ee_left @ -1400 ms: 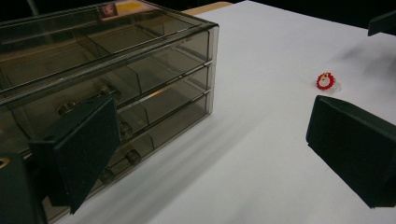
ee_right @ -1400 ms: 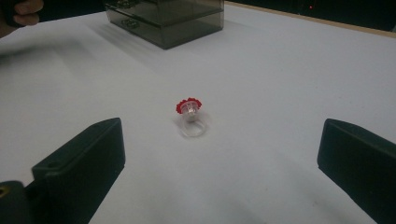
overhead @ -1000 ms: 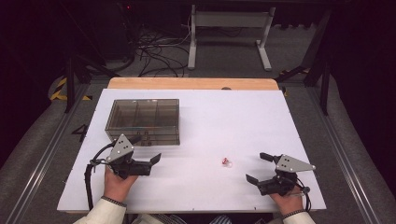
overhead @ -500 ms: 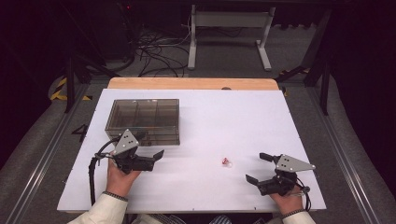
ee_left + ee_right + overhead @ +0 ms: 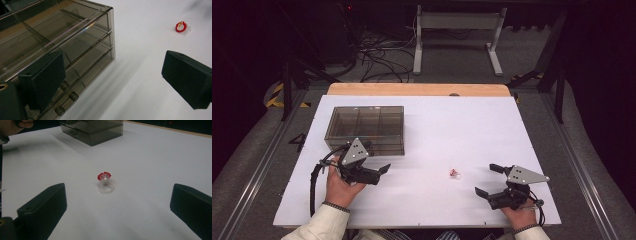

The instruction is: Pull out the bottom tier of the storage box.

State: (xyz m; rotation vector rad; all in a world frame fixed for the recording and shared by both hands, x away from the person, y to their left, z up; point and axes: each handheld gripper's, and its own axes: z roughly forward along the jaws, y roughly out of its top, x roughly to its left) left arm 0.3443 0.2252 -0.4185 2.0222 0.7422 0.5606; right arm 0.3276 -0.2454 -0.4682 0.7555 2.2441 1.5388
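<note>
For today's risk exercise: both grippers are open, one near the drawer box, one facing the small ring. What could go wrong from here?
1. The ring is tiny and lies loose on the table; the right gripper, jaws wide, could nudge it away.
2. The box knobs are small; the left gripper might slip off or push the box.

The left gripper (image 5: 379, 172) hangs just in front of the smoky drawer box (image 5: 367, 129), at that box's near right corner, with its jaws spread wide and nothing between them. The left hand (image 5: 339, 182) grips it from below, wrist bent, the pale sleeve (image 5: 319, 225) trailing back toward the person. The right gripper (image 5: 487, 180) sits well to the right of the box (and nearer the person), jaws likewise wide apart and empty, held by the right hand (image 5: 519, 215).
</note>
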